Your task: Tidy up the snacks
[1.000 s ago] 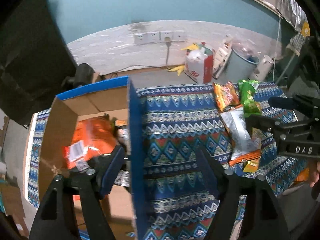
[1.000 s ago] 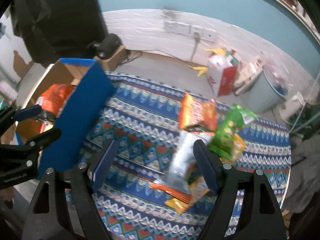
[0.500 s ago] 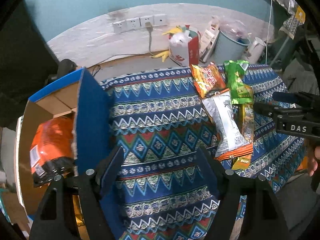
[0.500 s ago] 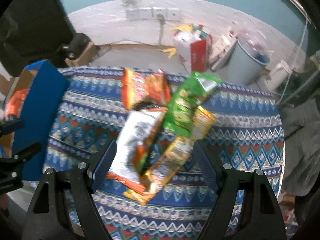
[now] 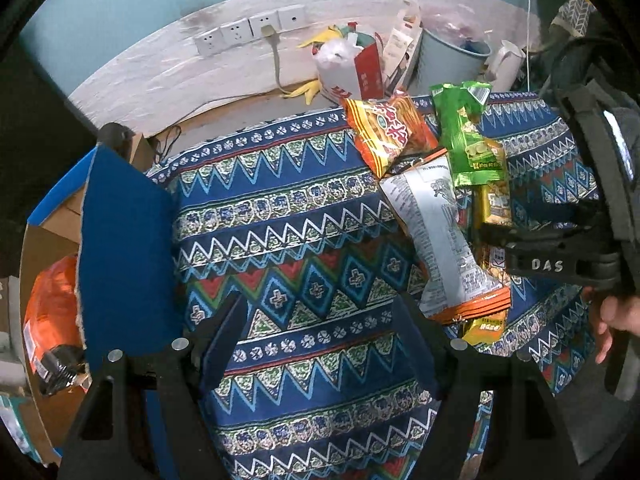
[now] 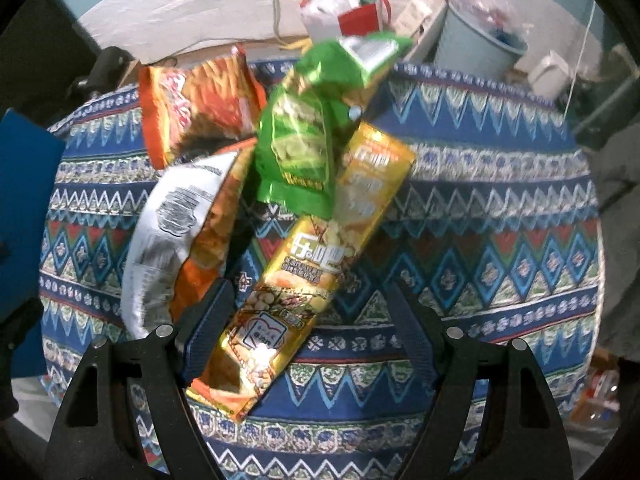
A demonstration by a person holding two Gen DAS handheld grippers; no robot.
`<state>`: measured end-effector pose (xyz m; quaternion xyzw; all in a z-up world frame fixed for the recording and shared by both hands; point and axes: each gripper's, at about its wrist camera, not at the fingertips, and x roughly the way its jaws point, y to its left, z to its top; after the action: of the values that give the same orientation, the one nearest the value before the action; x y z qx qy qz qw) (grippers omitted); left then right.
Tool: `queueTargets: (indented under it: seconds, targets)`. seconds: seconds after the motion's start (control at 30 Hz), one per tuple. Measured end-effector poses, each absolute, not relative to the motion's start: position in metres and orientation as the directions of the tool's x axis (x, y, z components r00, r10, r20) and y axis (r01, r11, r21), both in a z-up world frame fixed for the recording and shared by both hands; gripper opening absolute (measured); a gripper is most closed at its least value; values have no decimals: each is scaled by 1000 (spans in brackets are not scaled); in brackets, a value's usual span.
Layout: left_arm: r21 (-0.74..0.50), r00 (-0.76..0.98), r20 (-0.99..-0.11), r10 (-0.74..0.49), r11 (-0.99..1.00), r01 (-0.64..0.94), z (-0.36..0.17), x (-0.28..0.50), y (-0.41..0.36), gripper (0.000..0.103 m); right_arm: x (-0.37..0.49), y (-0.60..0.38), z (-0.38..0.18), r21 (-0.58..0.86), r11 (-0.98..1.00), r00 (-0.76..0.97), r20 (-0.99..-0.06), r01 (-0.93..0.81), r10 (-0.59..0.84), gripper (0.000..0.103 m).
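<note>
Several snack bags lie heaped on the patterned cloth [image 6: 480, 216]: an orange bag [image 6: 200, 108], a green bag [image 6: 300, 140], a silver bag [image 6: 172, 232] and a long yellow bag [image 6: 316, 264]. My right gripper [image 6: 310, 296] is open and low over the heap. The yellow bag's lower half lies between its fingers, and the pads do not press on it. My left gripper [image 5: 320, 312] is open over bare cloth, holding nothing. To its left stands a cardboard box with a blue flap [image 5: 124, 256] and an orange bag [image 5: 52, 312] inside. The same heap [image 5: 440, 232] and the right gripper [image 5: 552, 256] show at the right.
Beyond the cloth's far edge are wall sockets [image 5: 248, 32] with a plugged cable, a red and white bag [image 5: 352, 72], a pale blue bin [image 5: 452, 60] and a white jug [image 5: 506, 60]. A person's hand [image 5: 616, 316] holds the right gripper.
The left gripper has moved right, off the box and over the cloth. The right gripper has come down onto the snack heap, so the yellow bag now lies between its fingers.
</note>
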<state>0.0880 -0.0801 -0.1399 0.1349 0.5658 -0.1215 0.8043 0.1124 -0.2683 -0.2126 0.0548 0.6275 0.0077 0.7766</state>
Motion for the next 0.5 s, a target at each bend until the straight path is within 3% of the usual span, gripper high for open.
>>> queueTargets:
  seconds: [0.23, 0.37, 0.5]
  targets:
    - [55, 303, -952, -52, 941, 333, -147, 98, -91, 76, 111, -269, -239, 124, 990, 176, -978, 63, 112, 78]
    - [34, 294, -954, -65, 947, 318, -149, 106, -100, 76, 101, -266, -243, 93, 996, 158, -983, 7, 91, 50]
    - [-16, 264, -959, -101, 953, 303, -153, 114, -112, 77, 84, -276, -246, 67, 998, 147, -987, -8, 68, 37]
